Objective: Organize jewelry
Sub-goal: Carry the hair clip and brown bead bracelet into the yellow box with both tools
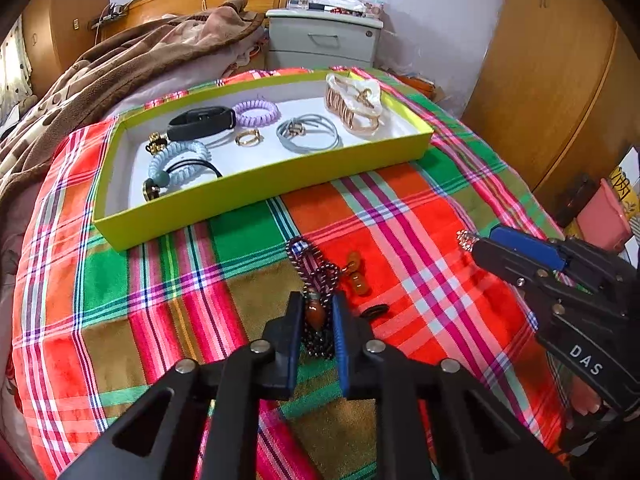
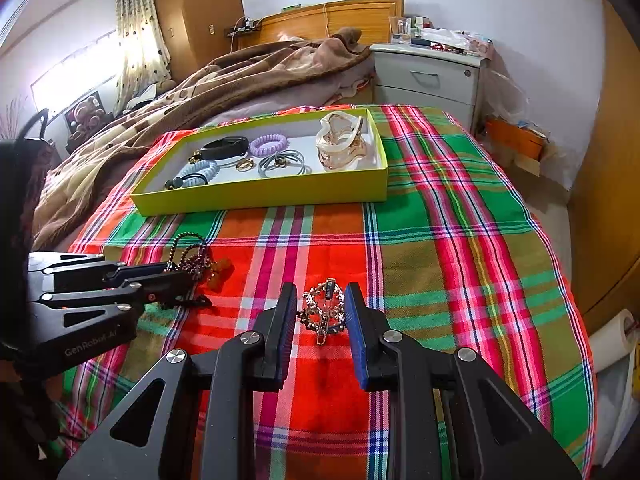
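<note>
A dark beaded necklace [image 1: 316, 276] with an amber pendant lies bunched on the plaid cloth. My left gripper [image 1: 317, 300] is shut on it, its pads pressing the pendant and bead strands; the same gripper [image 2: 188, 280] shows at the left of the right wrist view. My right gripper [image 2: 321, 292] is shut on a gold chain bracelet [image 2: 324, 312]; in the left wrist view the bracelet [image 1: 464, 237] glints at that gripper's tip [image 1: 474, 242]. A yellow-green box [image 1: 256, 192] further back holds hair ties, a black band, a gold ring and a claw clip.
Amber beads [image 1: 356, 276] and a small black ring [image 1: 374, 312] lie just right of the necklace. A brown blanket [image 1: 120, 64] is heaped behind the box on the left. A grey nightstand [image 1: 324, 36] stands at the back, and a wooden wardrobe [image 1: 552, 60] on the right.
</note>
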Action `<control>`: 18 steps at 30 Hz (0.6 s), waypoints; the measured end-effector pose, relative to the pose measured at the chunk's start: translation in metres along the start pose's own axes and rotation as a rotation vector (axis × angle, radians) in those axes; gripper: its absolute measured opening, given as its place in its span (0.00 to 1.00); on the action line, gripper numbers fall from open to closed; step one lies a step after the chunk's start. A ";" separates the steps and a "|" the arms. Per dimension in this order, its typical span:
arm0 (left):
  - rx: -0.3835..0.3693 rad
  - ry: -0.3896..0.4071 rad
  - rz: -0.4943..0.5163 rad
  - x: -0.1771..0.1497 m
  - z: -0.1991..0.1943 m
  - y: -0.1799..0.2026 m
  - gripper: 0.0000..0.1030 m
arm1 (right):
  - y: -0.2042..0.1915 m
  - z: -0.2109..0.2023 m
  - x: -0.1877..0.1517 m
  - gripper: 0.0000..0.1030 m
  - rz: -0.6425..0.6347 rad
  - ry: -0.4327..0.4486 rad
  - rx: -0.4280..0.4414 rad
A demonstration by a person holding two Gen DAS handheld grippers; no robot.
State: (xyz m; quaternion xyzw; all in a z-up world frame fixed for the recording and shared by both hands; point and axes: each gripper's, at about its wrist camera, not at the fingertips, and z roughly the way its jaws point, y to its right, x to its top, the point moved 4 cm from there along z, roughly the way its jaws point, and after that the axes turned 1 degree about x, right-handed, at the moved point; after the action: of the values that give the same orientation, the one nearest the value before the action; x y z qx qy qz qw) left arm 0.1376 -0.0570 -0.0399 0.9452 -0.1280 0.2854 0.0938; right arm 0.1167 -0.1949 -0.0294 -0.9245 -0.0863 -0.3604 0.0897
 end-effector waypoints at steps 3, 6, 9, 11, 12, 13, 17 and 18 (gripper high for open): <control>-0.011 0.022 0.000 0.003 -0.007 0.000 0.13 | -0.001 -0.002 0.002 0.25 0.001 0.007 -0.002; -0.012 0.034 -0.007 0.005 -0.012 -0.001 0.13 | -0.001 -0.004 0.004 0.25 -0.001 0.014 -0.003; -0.019 0.044 -0.013 0.006 -0.017 -0.003 0.13 | -0.002 -0.007 0.006 0.25 -0.001 0.021 -0.006; -0.019 0.056 -0.016 0.008 -0.021 -0.004 0.13 | -0.004 -0.009 0.009 0.25 -0.004 0.027 -0.007; -0.019 0.063 -0.016 0.009 -0.024 -0.005 0.13 | -0.004 -0.010 0.010 0.25 -0.006 0.031 -0.006; -0.018 0.070 -0.017 0.010 -0.028 -0.006 0.13 | -0.006 -0.012 0.012 0.25 -0.010 0.037 -0.007; -0.014 0.102 -0.025 0.018 -0.038 -0.012 0.11 | -0.010 -0.016 0.019 0.25 -0.022 0.050 -0.008; -0.014 0.108 -0.029 0.019 -0.040 -0.013 0.11 | -0.010 -0.016 0.020 0.25 -0.024 0.052 -0.008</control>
State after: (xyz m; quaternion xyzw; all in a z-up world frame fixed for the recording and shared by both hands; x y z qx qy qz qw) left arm 0.1365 -0.0383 0.0024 0.9294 -0.1111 0.3337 0.1114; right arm 0.1184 -0.1865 -0.0034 -0.9140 -0.0935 -0.3858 0.0838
